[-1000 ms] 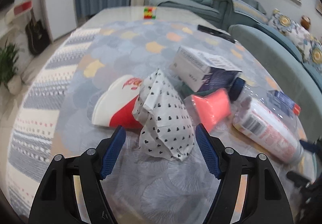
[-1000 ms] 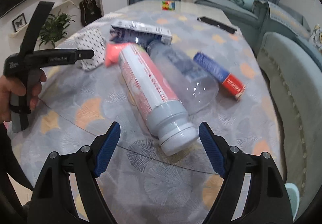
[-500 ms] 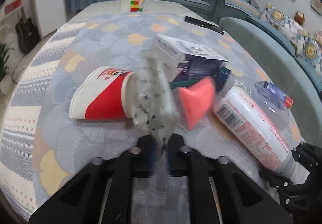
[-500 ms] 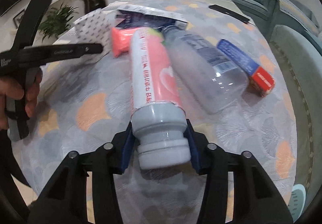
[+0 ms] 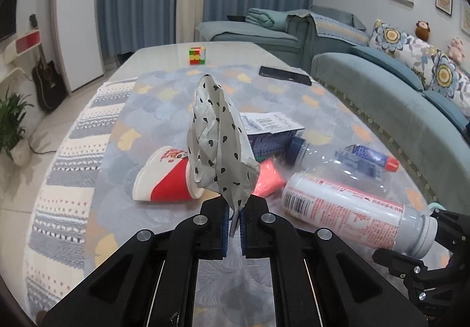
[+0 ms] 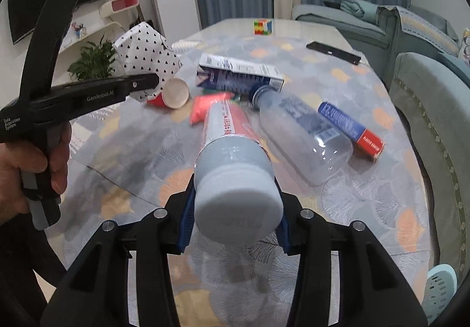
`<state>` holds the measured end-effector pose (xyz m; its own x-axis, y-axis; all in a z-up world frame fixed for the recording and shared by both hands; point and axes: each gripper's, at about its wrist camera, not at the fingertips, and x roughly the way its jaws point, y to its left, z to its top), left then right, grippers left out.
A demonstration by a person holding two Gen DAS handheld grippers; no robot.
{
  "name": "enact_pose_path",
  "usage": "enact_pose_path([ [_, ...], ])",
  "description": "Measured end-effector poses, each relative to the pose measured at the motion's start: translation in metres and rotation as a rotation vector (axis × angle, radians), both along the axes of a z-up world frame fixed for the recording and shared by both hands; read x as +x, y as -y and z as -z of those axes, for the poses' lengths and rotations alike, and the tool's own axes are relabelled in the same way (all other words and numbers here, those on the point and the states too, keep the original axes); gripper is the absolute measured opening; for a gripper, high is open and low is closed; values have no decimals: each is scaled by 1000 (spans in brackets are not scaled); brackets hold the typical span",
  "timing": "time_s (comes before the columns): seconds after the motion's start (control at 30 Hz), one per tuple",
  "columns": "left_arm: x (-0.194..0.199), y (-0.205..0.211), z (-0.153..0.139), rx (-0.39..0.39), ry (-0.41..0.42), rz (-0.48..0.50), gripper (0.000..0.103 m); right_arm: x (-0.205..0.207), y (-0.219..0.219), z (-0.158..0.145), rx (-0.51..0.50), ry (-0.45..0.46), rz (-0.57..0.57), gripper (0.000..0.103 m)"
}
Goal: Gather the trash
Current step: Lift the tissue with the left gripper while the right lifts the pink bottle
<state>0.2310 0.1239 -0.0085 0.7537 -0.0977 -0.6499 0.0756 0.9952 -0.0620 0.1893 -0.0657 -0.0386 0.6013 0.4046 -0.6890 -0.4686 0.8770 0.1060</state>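
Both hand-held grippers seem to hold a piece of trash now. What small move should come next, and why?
Probably lift both a little higher. The left hand-held gripper pinches the heart-print paper bag, already up off the table. The right hand-held gripper clamps the capped end of the pink-labelled bottle, whose far end sits low among the clear bottle and carton.

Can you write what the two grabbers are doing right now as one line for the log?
left gripper: shut on spotted paper bag, lifted | right gripper: shut on pink-label bottle | left on table: paper cup, clear bottle
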Motion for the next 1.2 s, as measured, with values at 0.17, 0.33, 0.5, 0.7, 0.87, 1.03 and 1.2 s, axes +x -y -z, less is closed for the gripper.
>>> enact_pose_path([
  [0.17,-8,9,-8,17,29,16,4,-4,9,-18,54,59,15,41],
  [0.33,-15,20,-12,45,54,46,4,-12,18,-34,108,92,21,40],
  [0.5,-16,25,-11,54,60,61,4,-19,18,-41,115,111,16,40],
  [0.7,-20,25,-16,56,82,64,4,-27,21,-54,146,140,11,40],
  [0.87,-22,28,-15,60,80,76,4,-31,24,-58,155,146,9,39],
  [1.03,-21,29,-15,65,81,83,4,-34,25,-60,156,144,3,38],
  [1.2,-22,31,-14,67,79,84,4,-35,24,-58,144,141,5,36],
])
